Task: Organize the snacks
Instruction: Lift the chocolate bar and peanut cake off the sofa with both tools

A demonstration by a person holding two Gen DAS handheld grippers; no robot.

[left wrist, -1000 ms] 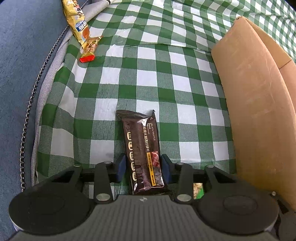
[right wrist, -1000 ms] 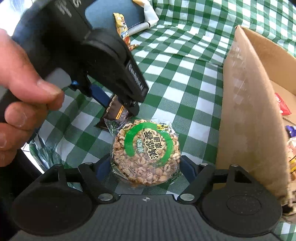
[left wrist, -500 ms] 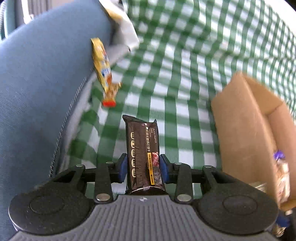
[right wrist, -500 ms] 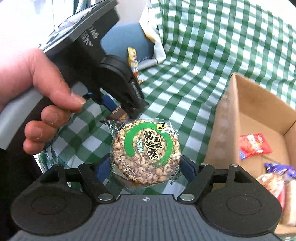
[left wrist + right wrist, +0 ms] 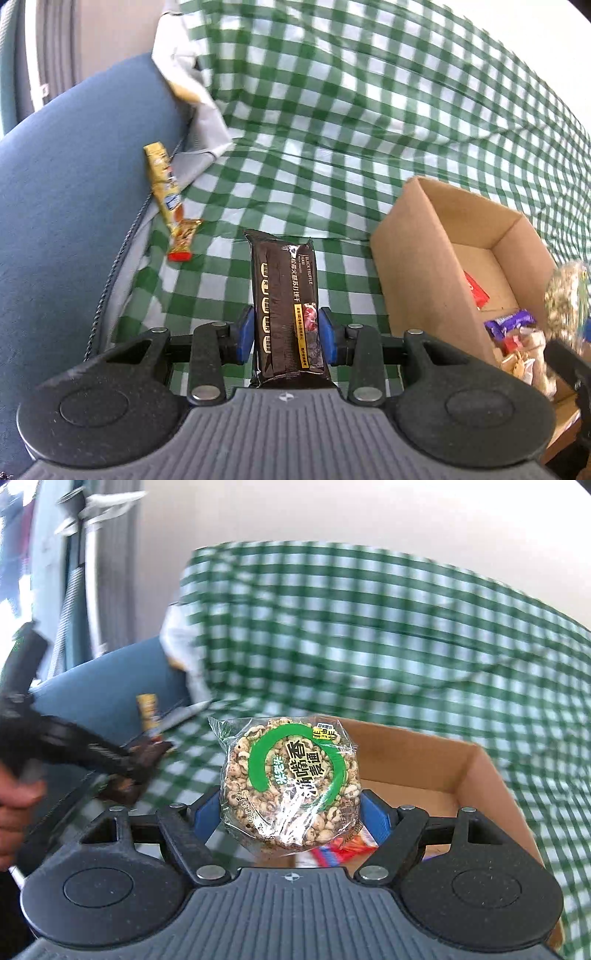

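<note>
Snack bar (image 5: 286,299), light and slightly stiff, sat clamped low across its width in the left gripper (image 5: 286,330) jaws, lower centre. Right gripper (image 5: 290,812) jaws pinched a brittle, crinkly-wrapped grain cake (image 5: 290,784) above the box (image 5: 476,771).

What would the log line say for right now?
left gripper: shut on dark bar | right gripper: shut on round cake | box: open, snacks inside | yellow bar: on cloth

Cardboard box (image 5: 424,280) on the cloth's (image 5: 332,147) right side holding wrapped snacks (image 5: 513,332), snack stick (image 5: 170,203) at cloth's left edge
</note>
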